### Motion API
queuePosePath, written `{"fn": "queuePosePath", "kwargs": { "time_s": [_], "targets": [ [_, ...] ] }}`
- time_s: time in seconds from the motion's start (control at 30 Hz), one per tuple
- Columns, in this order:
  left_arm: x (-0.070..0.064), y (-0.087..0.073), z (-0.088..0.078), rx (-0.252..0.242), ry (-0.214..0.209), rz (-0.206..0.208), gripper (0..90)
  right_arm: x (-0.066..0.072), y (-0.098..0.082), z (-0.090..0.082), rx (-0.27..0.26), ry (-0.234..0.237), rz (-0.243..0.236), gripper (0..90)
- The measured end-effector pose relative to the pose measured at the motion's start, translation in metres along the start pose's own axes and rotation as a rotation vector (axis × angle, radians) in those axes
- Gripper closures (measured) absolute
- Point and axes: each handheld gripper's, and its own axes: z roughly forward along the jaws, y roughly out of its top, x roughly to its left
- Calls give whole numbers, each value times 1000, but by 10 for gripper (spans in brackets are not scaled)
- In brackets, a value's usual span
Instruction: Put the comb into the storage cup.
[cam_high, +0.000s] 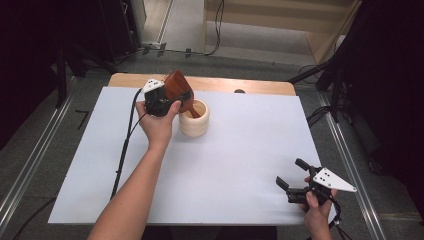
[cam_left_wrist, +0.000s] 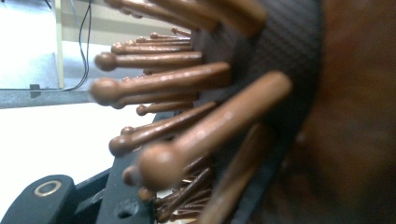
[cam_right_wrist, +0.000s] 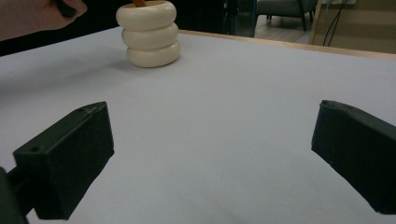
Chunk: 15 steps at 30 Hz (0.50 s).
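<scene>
A brown wooden hairbrush (cam_high: 177, 86) is tilted over a cream ribbed cup (cam_high: 194, 120) at the far middle of the table, with its handle end down inside the cup. My left gripper (cam_high: 161, 100) is shut on the brush head from the left side. In the left gripper view the brush's round-tipped bristles (cam_left_wrist: 187, 116) stick out very close to the camera. My right gripper (cam_high: 289, 172) rests near the front right corner, open, with nothing between its fingers. In the right gripper view the cup (cam_right_wrist: 150, 39) stands far ahead beyond the open right gripper (cam_right_wrist: 210, 154).
A white sheet (cam_high: 240, 165) covers the wooden table (cam_high: 225, 85). The left gripper's black cable (cam_high: 125, 145) trails along the sheet's left side. Dark stands and cables surround the table on the floor.
</scene>
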Motion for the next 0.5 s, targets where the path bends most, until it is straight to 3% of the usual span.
{"fn": "queuePosePath", "kwargs": {
  "time_s": [0.5],
  "targets": [
    [1,-8,4,6,8,-31,541,0,0,0,-2,1,-2,0]
  ]
}}
